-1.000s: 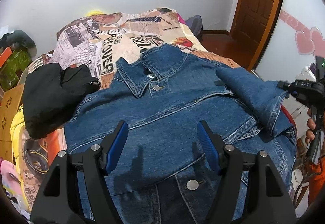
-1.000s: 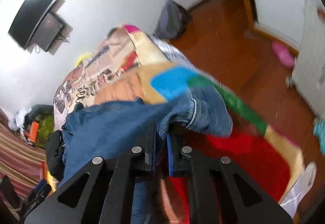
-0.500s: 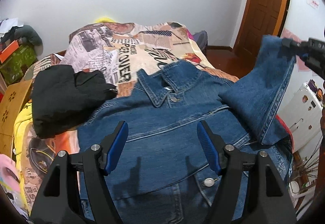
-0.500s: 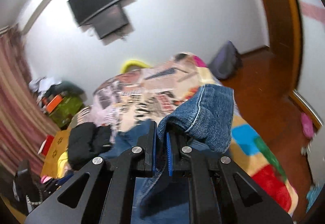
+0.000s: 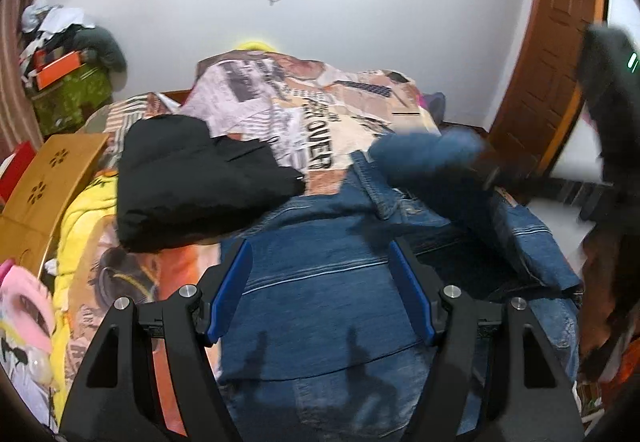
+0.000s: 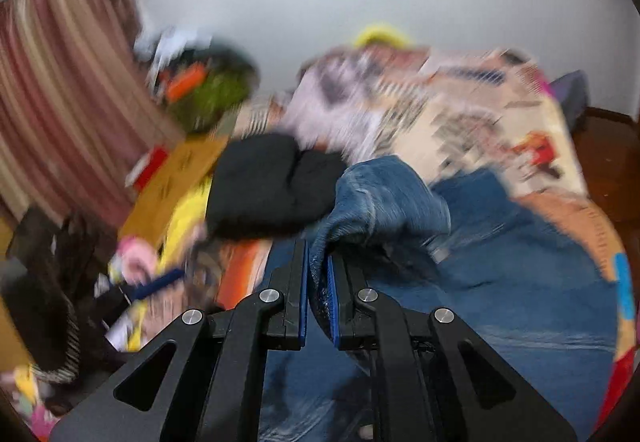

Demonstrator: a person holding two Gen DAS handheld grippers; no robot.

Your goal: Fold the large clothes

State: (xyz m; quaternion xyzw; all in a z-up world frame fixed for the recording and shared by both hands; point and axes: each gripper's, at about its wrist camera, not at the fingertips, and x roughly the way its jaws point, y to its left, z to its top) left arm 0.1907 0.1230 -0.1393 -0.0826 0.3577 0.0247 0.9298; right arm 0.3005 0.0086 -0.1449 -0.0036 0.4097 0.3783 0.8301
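Denim jacket [image 5: 320,282] is spread on the bed's printed blanket [image 5: 320,109]; its sleeve [image 6: 384,197] is clamped in the right gripper [image 6: 318,294], while the left gripper [image 5: 320,286] is held agape above, black garment [image 5: 192,177] at 10 o'clock.

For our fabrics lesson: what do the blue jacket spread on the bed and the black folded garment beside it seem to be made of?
The blue jacket looks like denim: faded, matte weave, pale contrast stitching along the seams. The right gripper pinches its sleeve. The black folded garment appears to be a soft, matte, thick fabric, perhaps knit or fleece; no weave or stitching shows, so that stays a guess.
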